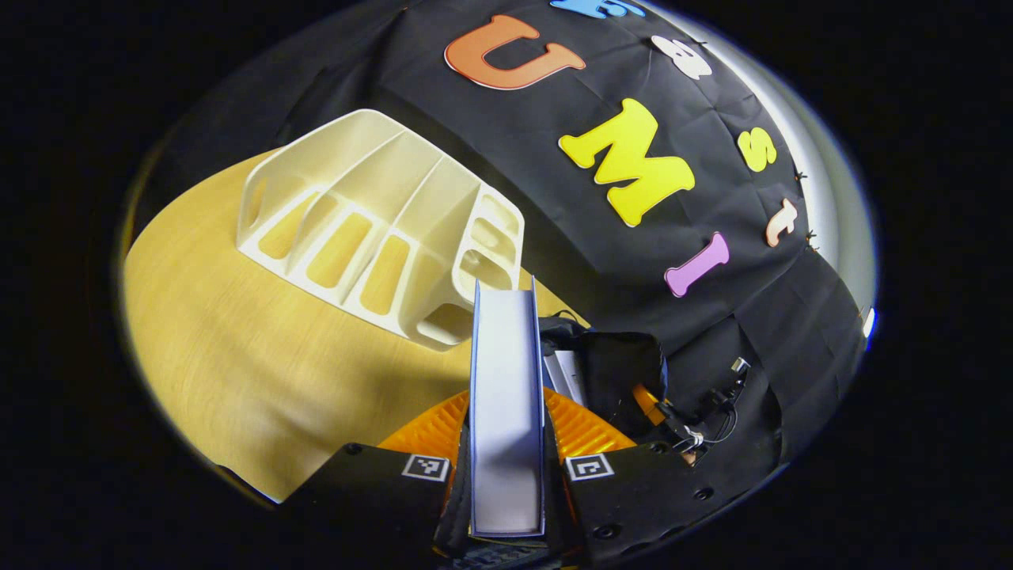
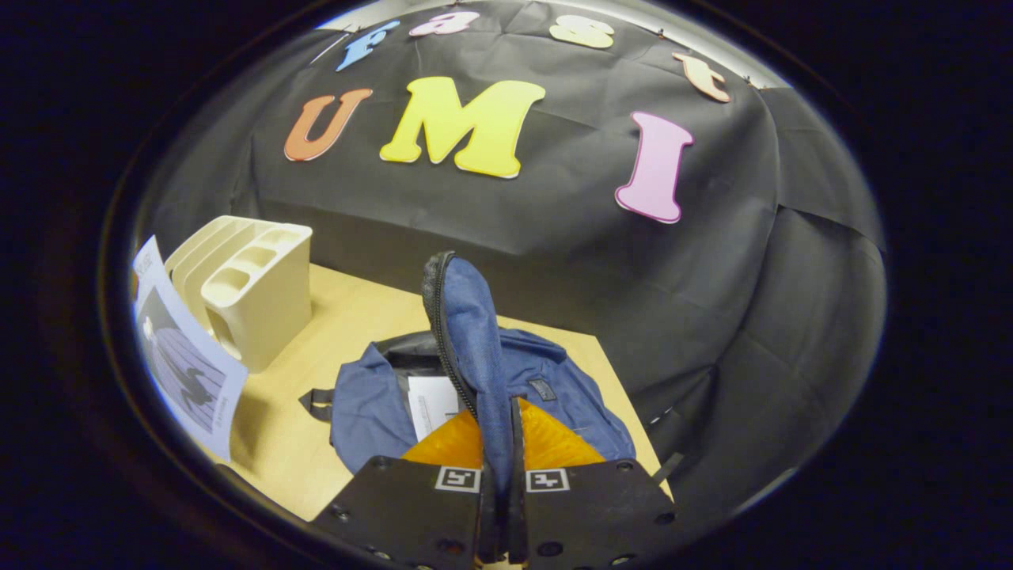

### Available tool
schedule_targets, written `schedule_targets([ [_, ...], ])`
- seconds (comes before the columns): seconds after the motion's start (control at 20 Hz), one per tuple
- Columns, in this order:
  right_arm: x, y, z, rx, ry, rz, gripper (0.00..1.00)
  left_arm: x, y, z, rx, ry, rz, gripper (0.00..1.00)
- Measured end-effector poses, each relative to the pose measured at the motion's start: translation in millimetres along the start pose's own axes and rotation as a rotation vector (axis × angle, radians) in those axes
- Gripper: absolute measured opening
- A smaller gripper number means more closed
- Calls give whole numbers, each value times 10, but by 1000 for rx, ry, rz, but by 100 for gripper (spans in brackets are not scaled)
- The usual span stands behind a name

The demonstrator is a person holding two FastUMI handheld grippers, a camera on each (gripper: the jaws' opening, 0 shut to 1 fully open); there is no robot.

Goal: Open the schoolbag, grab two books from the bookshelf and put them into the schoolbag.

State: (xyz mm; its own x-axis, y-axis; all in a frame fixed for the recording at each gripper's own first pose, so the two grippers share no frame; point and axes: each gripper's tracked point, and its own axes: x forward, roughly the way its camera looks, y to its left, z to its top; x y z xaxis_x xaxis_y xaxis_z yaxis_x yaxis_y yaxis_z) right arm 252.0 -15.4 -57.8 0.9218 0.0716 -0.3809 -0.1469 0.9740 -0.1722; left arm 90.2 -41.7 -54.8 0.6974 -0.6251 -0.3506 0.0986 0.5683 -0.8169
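I should hold the blue fabric schoolbag [image 2: 546, 396] wide on the pale wooden table [image 2: 356, 317]: my right claw [image 2: 497, 475] pinches its zippered flap [image 2: 463, 332] upright. My left claw [image 1: 506, 475] clamps a blue-edged book [image 1: 506, 396], to lower beside the white book [image 2: 431, 404] already inside. The cream plastic bookshelf [image 1: 380, 229] stands bare.
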Motion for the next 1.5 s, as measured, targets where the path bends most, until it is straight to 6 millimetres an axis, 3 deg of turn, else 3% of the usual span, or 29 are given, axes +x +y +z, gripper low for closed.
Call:
schedule_targets([
  [0.35,51,-156,248,6,-47,25,6,698,-598,42,-84,11,-147,39],
  [0.6,65,-215,385,8,-78,41,6,1269,-793,87,-158,3,-189,39],
  [0.95,108,-361,445,-6,-99,55,6,2020,-982,-46,-257,35,-211,39],
  [1.05,92,-374,474,1,-106,60,10,2163,-991,-58,-267,13,-210,39],
  [1.2,73,-382,502,3,-118,67,6,2332,-916,-203,-224,17,-161,39],
  [1.5,55,-334,580,6,-142,78,6,2387,-908,-410,-103,10,-83,39],
])
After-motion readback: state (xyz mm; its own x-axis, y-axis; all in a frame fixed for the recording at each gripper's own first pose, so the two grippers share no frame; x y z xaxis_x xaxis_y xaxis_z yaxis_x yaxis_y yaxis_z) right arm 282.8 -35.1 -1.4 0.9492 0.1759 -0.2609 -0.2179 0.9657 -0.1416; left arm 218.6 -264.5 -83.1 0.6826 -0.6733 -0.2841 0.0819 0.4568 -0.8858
